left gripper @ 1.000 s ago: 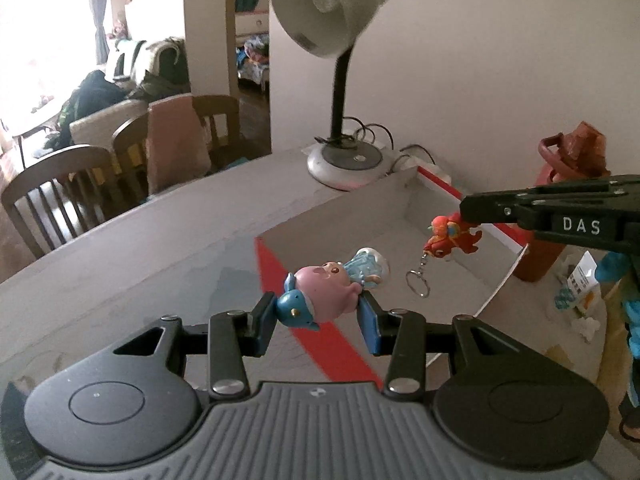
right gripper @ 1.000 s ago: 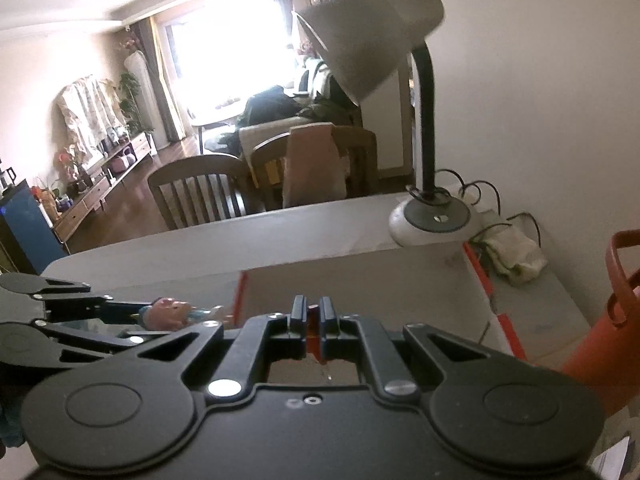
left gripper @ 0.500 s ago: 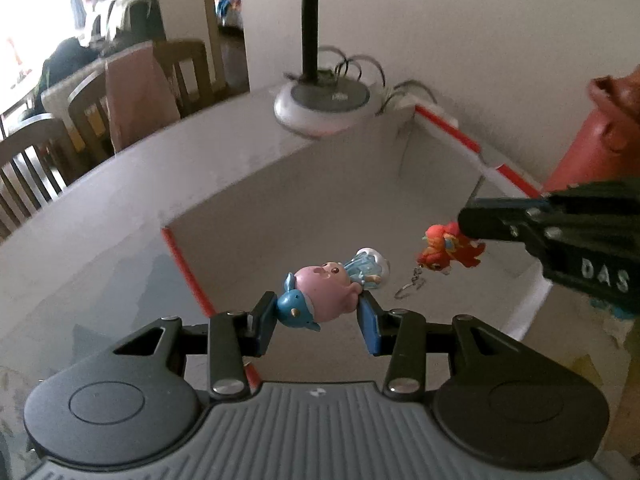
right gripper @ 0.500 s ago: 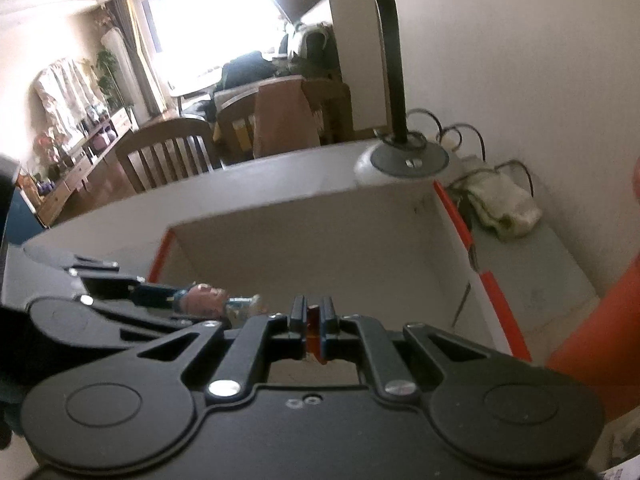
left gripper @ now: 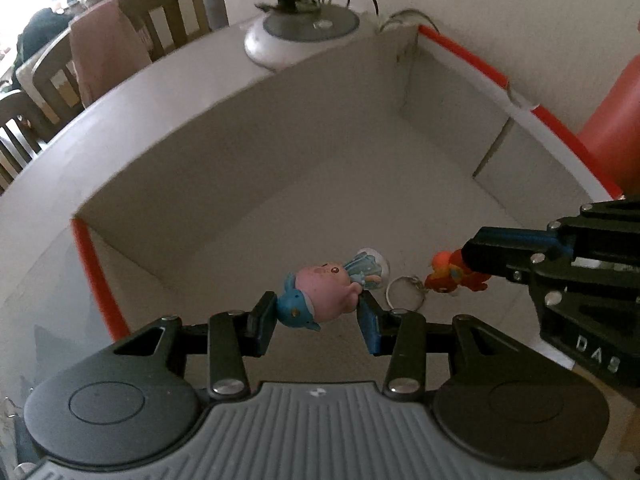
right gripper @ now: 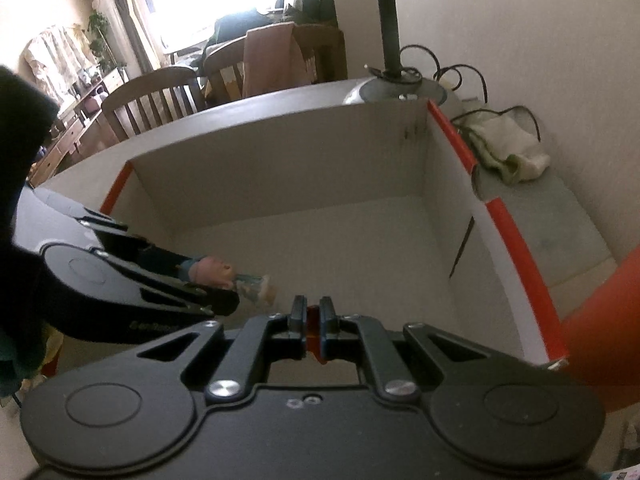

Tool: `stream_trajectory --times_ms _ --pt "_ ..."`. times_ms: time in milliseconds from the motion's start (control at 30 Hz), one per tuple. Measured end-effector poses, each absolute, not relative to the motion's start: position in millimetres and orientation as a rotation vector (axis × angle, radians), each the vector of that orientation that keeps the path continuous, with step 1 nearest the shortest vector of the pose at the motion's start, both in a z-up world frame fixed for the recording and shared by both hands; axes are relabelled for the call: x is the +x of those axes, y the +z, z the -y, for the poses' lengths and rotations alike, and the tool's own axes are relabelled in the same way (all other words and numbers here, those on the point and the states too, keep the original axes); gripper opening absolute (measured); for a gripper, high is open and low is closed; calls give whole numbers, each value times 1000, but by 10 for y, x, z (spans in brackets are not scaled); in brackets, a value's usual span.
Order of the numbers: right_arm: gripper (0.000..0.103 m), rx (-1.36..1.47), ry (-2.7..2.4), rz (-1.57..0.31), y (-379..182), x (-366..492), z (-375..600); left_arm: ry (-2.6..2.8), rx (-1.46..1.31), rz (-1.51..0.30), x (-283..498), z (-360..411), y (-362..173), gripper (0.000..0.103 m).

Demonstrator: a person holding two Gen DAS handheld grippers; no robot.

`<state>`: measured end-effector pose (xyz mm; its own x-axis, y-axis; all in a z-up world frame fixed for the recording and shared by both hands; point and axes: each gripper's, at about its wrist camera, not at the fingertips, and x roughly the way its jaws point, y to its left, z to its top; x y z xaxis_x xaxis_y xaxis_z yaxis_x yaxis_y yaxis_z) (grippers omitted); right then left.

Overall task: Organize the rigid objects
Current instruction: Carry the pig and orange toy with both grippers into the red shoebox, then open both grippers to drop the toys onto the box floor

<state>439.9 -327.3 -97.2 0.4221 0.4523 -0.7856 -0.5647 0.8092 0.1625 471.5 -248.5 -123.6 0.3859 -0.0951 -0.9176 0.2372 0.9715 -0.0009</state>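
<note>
- My left gripper [left gripper: 318,316] is pinching a pink and blue figurine [left gripper: 324,294], one pad on each side; the toy hangs above the floor of the open box [left gripper: 280,152].
- My right gripper [right gripper: 314,320] is pressed together on an orange keychain toy [left gripper: 452,276]; only a sliver of orange shows between its pads in the right wrist view. Its metal ring [left gripper: 405,293] dangles at the toy's 9 o'clock, just beside the figurine.
- Edges: the box has grey inner walls with red strips along the rims at 8 o'clock and 2 o'clock in the left wrist view. The floor beyond both toys, towards 12 o'clock, carries nothing, leaving open room ahead.
- Outside the box: a lamp base [left gripper: 302,32] with cables stands against the far wall at 12 o'clock; an orange container [left gripper: 616,120] stands just past the right rim at 2 o'clock; a pale cloth [right gripper: 504,152] lies on the tabletop [right gripper: 560,232] at 2 o'clock in the right wrist view.
- Writing: "DAS" reads in white on the right gripper's body in the left wrist view. A faint mark on the left gripper's side in the right wrist view is too blurred to read.
- Change: a second ago both grippers sat higher, with the lamp shade in sight and the near rim under my left pads; both have since descended and advanced over the box interior. Grips unchanged.
</note>
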Motion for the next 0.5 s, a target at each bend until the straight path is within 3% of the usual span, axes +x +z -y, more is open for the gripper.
stream_trajectory --times_ms 500 --pt "19 -148 676 -968 -1049 4457 3280 -207 195 -1240 4823 2584 -1383 43"
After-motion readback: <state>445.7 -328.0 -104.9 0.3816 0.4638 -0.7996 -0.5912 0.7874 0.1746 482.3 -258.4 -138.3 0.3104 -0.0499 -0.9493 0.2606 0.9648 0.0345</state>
